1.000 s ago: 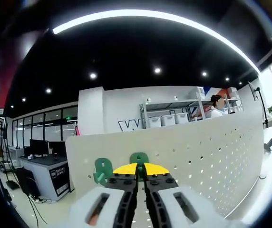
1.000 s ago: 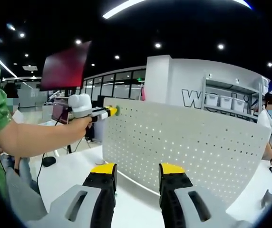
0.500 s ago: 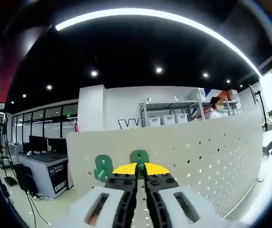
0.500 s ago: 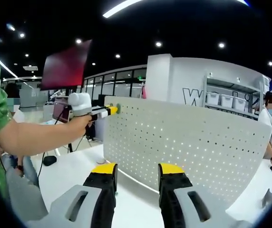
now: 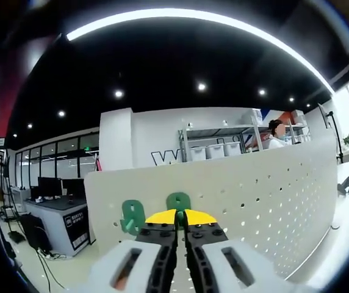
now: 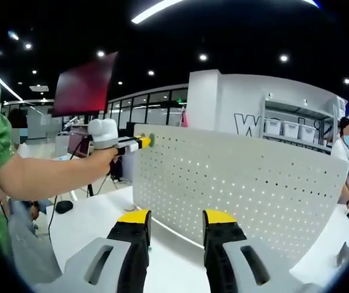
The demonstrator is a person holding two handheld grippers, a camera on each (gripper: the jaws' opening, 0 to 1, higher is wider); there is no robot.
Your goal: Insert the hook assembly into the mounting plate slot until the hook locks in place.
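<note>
At the pegboard's (image 5: 254, 183) top-left corner: left gripper (image 5: 176, 217) pinching green hook (image 5: 178, 201), seating in progress; next, push home. Right gripper (image 6: 174, 218) spread, idle over counter (image 6: 89, 226).

Both views are bright and sharp at centre, lit by a glaring ceiling light strip (image 5: 180, 15) and small spotlights (image 6: 203, 58); fisheye bending curves the edges, where detail blurs

Ahead of the left gripper (image 5: 177, 221), the pegboard (image 5: 254, 189) looks matt white, smooth, punched metal; the green hook (image 5: 179, 201) between its yellow-tipped jaws looks smooth plastic; table (image 6: 83, 223) glossy white.
</note>
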